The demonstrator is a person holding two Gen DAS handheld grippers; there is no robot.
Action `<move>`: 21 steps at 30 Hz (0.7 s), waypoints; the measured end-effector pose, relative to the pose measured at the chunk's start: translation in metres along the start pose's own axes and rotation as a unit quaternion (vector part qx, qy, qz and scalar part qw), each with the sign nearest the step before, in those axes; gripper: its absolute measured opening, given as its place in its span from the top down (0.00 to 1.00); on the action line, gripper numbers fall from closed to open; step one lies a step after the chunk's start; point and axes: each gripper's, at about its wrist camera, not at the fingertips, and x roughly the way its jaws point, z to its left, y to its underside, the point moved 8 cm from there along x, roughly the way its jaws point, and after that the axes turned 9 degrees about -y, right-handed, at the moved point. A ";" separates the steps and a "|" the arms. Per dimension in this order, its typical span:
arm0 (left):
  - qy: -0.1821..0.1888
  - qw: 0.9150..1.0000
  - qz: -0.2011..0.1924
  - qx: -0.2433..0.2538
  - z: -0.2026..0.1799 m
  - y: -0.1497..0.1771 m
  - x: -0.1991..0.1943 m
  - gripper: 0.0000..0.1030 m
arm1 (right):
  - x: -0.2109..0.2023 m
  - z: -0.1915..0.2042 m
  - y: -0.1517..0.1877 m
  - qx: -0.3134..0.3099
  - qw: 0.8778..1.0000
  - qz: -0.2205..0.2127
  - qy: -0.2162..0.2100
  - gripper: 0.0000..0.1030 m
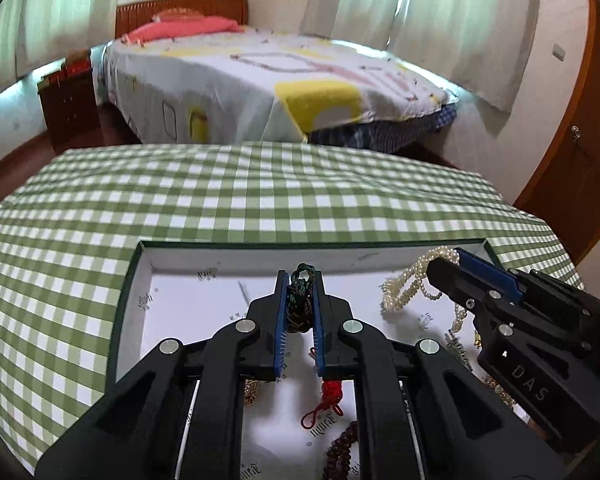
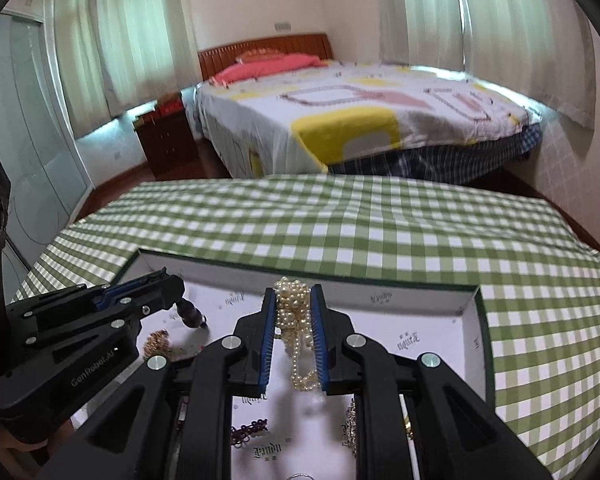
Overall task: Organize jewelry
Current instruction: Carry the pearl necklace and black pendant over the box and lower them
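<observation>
Bedroom: gingham tablecloth (image 1: pixel 260 200) before a bed (image 1: pixel 260 76).

Ahead of both grippers, the checked tablecloth (image 1: pixel 260 192) lies bare to the table's far edge, open for passage. Below them, the white box's low rim (image 2: pixel 340 280) crosses the way forward. Loose jewellery (image 1: pixel 336 396) crowds the box floor beneath; the box's far-left corner is bare.
</observation>
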 end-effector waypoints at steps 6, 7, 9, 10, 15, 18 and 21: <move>-0.007 1.000 0.025 0.015 -0.002 0.004 0.015 0.89 | 0.018 -0.010 0.008 0.026 0.999 0.039 -0.003 0.83; -0.009 0.999 0.027 0.018 -0.003 0.004 0.017 0.89 | 0.021 -0.011 0.009 0.027 0.999 0.044 -0.002 0.83; -0.009 0.999 0.030 0.017 -0.004 0.002 0.019 0.89 | 0.025 -0.011 0.011 0.027 0.998 0.055 -0.001 0.83; -0.008 0.999 0.033 0.017 -0.005 0.002 0.020 0.89 | 0.027 -0.011 0.011 0.026 0.998 0.059 -0.001 0.82; -0.003 0.999 0.051 0.014 -0.007 0.008 0.030 0.89 | 0.030 -0.011 0.013 0.026 0.997 0.067 0.002 0.82; -0.002 0.998 0.053 0.016 -0.008 0.008 0.032 0.89 | 0.031 -0.013 0.013 0.027 0.997 0.069 0.005 0.82; -0.001 0.998 0.054 0.017 -0.008 0.009 0.031 0.89 | 0.032 -0.012 0.012 0.026 0.997 0.070 0.006 0.82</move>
